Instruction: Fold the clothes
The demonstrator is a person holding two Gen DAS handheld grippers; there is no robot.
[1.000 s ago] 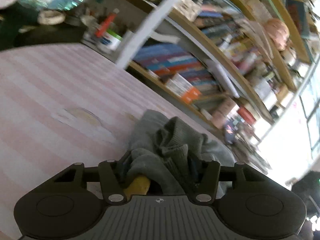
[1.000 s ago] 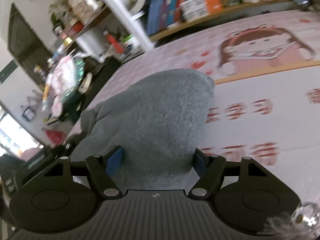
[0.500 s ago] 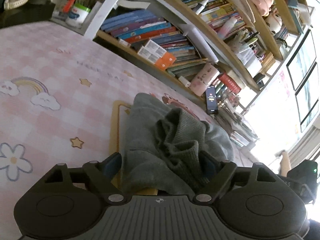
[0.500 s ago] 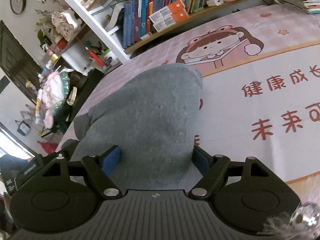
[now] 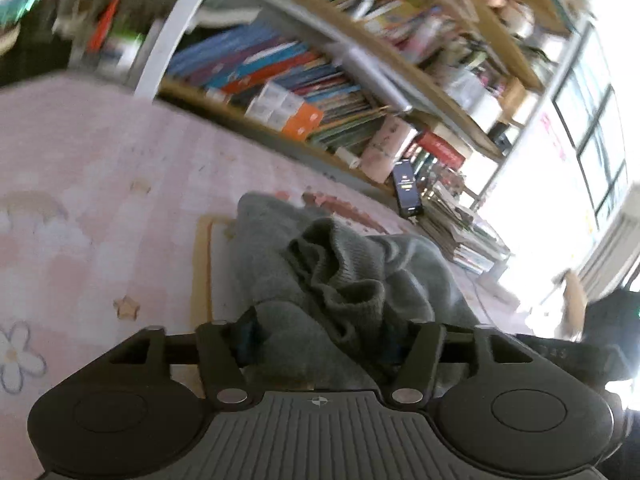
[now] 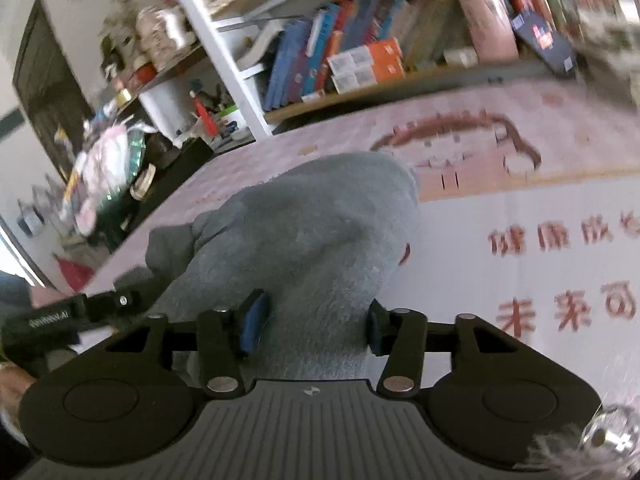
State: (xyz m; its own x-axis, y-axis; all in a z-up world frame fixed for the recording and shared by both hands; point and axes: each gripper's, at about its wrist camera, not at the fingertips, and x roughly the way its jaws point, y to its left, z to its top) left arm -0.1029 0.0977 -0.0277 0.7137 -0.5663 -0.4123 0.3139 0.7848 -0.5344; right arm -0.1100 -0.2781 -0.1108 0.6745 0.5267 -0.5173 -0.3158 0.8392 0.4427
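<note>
A grey knit garment (image 5: pixel 340 272) lies bunched on a pink cartoon mat (image 5: pixel 80 180). In the left wrist view its ribbed folds fill the gap of my left gripper (image 5: pixel 320 332), whose jaws are closing on the cloth. The right wrist view shows the garment's smooth grey back (image 6: pixel 320 220) rising as a hump on the mat (image 6: pixel 520 208). My right gripper (image 6: pixel 316 316) has a narrowed neck of that cloth between its blue pads (image 6: pixel 252 320), and its jaws are closing too. Both grippers hold the near edge of the garment.
A bookshelf (image 5: pixel 280 80) packed with books runs along the mat's far edge. A phone (image 5: pixel 406 188) leans by a stack of magazines (image 5: pixel 468 240). Cluttered low shelves (image 6: pixel 120 152) stand at the left. The left tool's black frame (image 6: pixel 80 312) shows beside the garment.
Both jaws stood wider half a second ago and have since narrowed on the grey cloth. Over the second, both views slid sideways across the mat, and the garment shifted little between the fingers.
</note>
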